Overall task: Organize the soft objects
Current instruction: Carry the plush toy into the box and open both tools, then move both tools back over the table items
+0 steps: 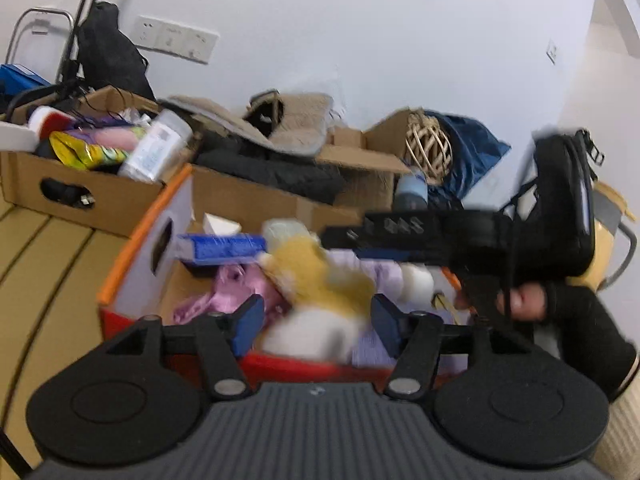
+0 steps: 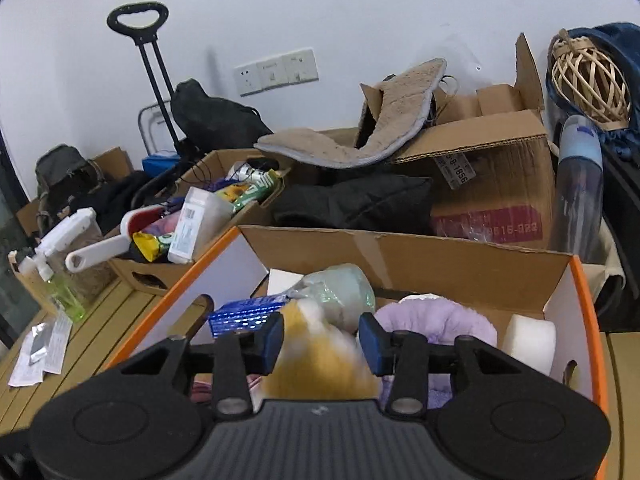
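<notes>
A yellow and white plush toy [image 2: 320,364], blurred, fills the gap between my right gripper's [image 2: 322,340] blue pads, which are shut on it over the orange-rimmed cardboard box [image 2: 584,320]. In the left wrist view that gripper [image 1: 340,236] reaches in from the right, held by a hand [image 1: 528,300], with the plush toy [image 1: 316,280] just under its fingers. My left gripper [image 1: 318,320] stands open around the toy's white lower end, with a gap at the right pad. Inside the box lie a purple plush cushion [image 2: 440,320], a pink cloth [image 1: 240,284] and a blue carton [image 2: 244,316].
More cardboard boxes stand behind: one to the left full of bottles and packets [image 2: 192,224], one at the back right [image 2: 492,172] with a beige fleece mat [image 2: 360,140] and a black cushion [image 2: 360,200]. A wicker ball [image 2: 588,80], a water bottle [image 2: 576,200] and a slatted wooden surface [image 2: 100,320] surround them.
</notes>
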Action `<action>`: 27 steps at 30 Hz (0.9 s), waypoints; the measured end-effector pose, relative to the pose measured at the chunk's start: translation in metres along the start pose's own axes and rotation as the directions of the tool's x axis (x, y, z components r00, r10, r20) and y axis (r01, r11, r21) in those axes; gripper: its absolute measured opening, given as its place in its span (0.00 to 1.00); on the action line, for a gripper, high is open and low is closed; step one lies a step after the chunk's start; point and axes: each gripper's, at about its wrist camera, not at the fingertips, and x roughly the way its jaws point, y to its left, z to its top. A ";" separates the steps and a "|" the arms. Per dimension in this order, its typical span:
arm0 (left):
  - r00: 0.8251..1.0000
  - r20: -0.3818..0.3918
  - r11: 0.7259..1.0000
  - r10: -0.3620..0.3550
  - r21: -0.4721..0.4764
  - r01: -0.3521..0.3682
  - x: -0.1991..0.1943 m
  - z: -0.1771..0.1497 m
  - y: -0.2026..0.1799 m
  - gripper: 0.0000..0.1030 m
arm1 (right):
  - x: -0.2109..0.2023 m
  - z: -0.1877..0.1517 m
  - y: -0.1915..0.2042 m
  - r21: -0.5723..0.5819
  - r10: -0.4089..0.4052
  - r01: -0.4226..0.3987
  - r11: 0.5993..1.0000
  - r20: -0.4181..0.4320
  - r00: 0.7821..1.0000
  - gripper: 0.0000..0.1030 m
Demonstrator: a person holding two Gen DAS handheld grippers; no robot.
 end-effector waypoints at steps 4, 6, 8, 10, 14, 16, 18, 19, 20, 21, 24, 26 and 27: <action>0.996 0.072 0.996 0.056 0.065 -0.061 -0.015 0.027 0.000 0.63 | -0.022 0.006 -0.005 0.026 0.002 -0.003 1.000 0.060 0.998 0.40; 0.991 0.094 0.990 0.097 0.098 -0.106 -0.023 0.039 -0.001 0.64 | -0.043 0.012 -0.005 0.008 0.004 -0.005 1.000 0.081 0.997 0.40; 0.987 0.114 0.986 0.110 0.117 -0.123 -0.037 0.050 -0.003 0.66 | -0.064 0.017 -0.006 -0.010 -0.014 0.015 1.000 0.092 0.996 0.41; 0.982 0.136 0.978 0.127 0.148 -0.147 -0.054 0.059 -0.008 0.68 | -0.087 0.018 -0.005 -0.036 -0.045 0.049 0.998 0.099 0.994 0.42; 0.976 0.170 0.967 0.134 0.191 -0.166 -0.095 0.069 -0.019 0.74 | -0.146 0.014 -0.001 -0.081 -0.117 0.128 0.988 0.128 0.985 0.47; 0.976 0.172 0.963 0.135 0.208 -0.170 -0.114 0.072 -0.026 0.75 | -0.176 0.007 0.001 -0.082 -0.144 0.157 0.984 0.144 0.979 0.57; 0.976 0.171 0.962 0.131 0.215 -0.167 -0.130 0.071 -0.034 0.76 | -0.203 -0.002 0.005 -0.079 -0.169 0.184 0.980 0.161 0.972 0.58; 0.976 0.173 0.961 0.130 0.220 -0.167 -0.139 0.069 -0.038 0.76 | -0.218 -0.008 0.009 -0.078 -0.181 0.196 0.978 0.167 0.969 0.58; 0.975 0.179 0.960 0.132 0.221 -0.171 -0.148 0.066 -0.042 0.76 | -0.230 -0.014 0.013 -0.077 -0.187 0.203 0.976 0.174 0.967 0.58; 0.973 0.191 0.960 0.131 0.221 -0.172 -0.159 0.062 -0.046 0.78 | -0.242 -0.020 0.018 -0.075 -0.190 0.207 0.976 0.184 0.964 0.58; 0.967 0.223 0.960 0.123 0.220 -0.173 -0.192 0.042 -0.052 0.80 | -0.278 -0.046 0.034 -0.064 -0.194 0.215 0.975 0.235 0.952 0.60; 0.962 0.251 0.956 0.111 0.238 -0.172 -0.220 0.017 -0.056 0.83 | -0.305 -0.074 0.048 -0.061 -0.199 0.226 0.972 0.290 0.936 0.66; 0.957 0.267 0.953 0.109 0.245 -0.177 -0.235 0.003 -0.057 0.86 | -0.318 -0.091 0.057 -0.072 -0.205 0.238 0.968 0.315 0.927 0.67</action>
